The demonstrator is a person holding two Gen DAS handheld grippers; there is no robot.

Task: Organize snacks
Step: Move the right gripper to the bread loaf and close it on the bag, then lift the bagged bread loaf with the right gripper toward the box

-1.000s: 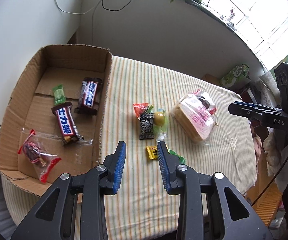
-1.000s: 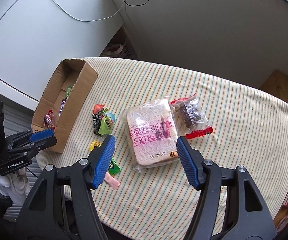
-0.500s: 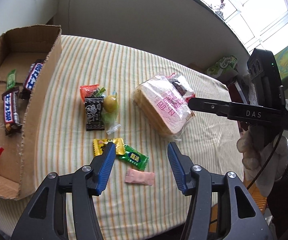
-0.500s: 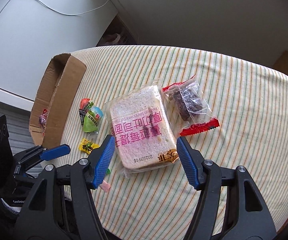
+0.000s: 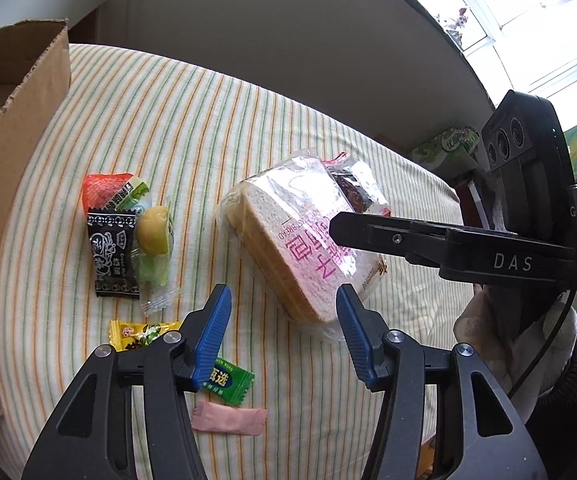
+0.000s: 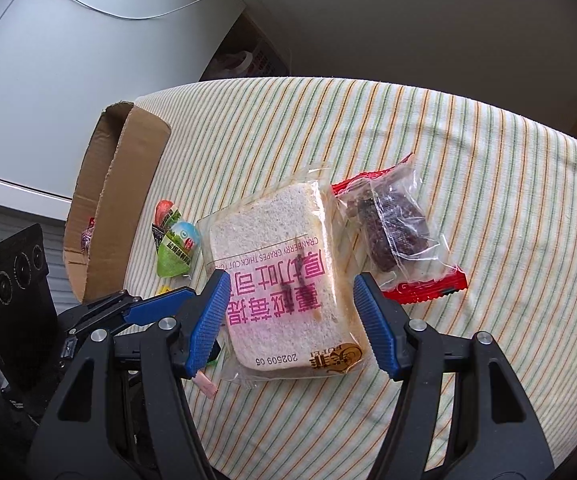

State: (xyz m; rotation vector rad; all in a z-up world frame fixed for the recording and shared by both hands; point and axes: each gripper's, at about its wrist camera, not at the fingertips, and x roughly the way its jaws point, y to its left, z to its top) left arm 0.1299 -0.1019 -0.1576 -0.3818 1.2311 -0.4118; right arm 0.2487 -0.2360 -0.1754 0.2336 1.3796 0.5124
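Snacks lie loose on the striped tablecloth (image 5: 192,128), and my right gripper (image 6: 288,316) hangs over the biggest one, a clear-wrapped pack of thick sliced white bread (image 6: 280,264) near the cloth's front edge. Its blue ribbed fingers (image 6: 208,320) stand apart on either side of the pack, wide enough to straddle it, not pressing, holding nothing. I judge that spread is meant for the loaf's width.

My left gripper (image 5: 284,332) has just been opening; its jaws are about half spread, empty, nothing between them, aimed at the bread's near corner.

Pink characters run across the wrapper, with "CRANBERRY GRAPES THICK CUT" and "202509 06" readable. Touching its far side is a clear packet with red ends holding a dark cake (image 6: 396,232). Towards the left edge sit small wrapped sweets (image 5: 128,240), then an open brown cardboard box (image 5: 12,160), presumably where everything goes. The right tool's arm reads "DAS".
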